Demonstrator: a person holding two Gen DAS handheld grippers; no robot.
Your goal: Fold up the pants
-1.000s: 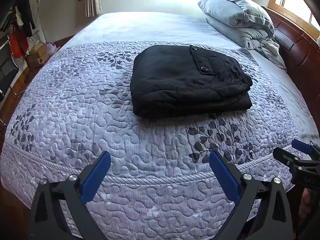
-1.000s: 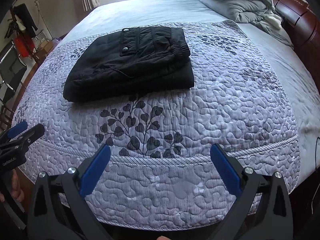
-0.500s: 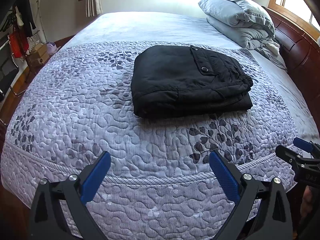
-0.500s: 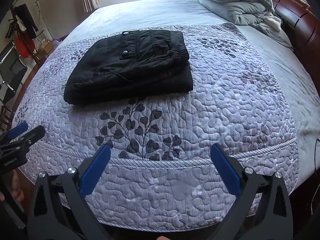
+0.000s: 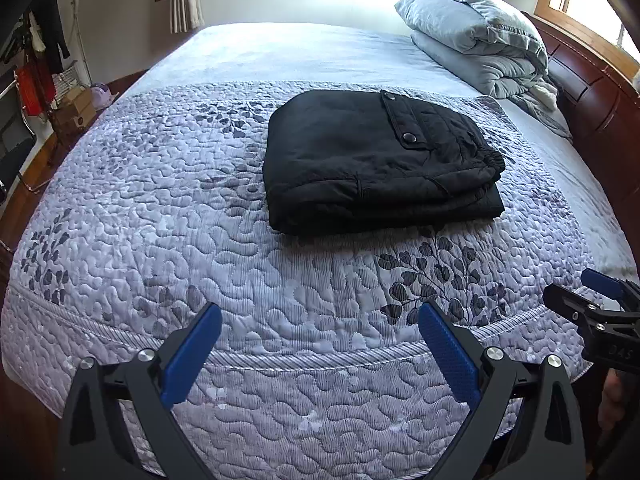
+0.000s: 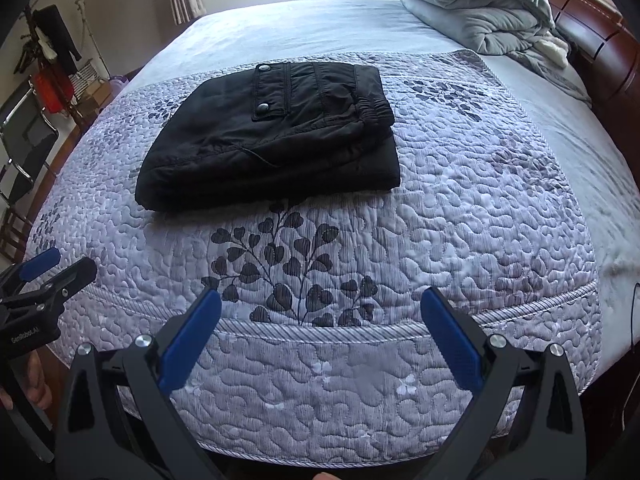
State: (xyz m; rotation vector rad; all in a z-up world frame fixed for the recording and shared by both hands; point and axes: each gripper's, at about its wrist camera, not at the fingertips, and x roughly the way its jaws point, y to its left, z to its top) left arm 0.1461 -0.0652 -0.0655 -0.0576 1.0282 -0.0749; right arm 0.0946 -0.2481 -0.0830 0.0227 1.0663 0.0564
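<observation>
Black pants (image 5: 376, 164) (image 6: 272, 136) lie folded into a flat rectangular stack on the grey quilted bedspread (image 5: 248, 264), snap-button pocket flap on top and elastic waistband toward the right. My left gripper (image 5: 320, 316) hovers near the bed's front edge, open and empty, well short of the pants. My right gripper (image 6: 320, 304) is likewise open with nothing between its blue pads, back from the stack. Each gripper shows at the edge of the other's view: the right gripper (image 5: 600, 300), the left gripper (image 6: 48, 272).
A folded grey duvet and pillow (image 5: 476, 56) sit at the head of the bed by the dark wooden headboard (image 5: 592, 92). A clothes rack and boxes (image 5: 48, 80) stand on the floor to the left, with a folding chair (image 6: 24, 148).
Both grippers have drifted slightly; the view of the bed barely shifts. The pants stay still and both grippers remain open.
</observation>
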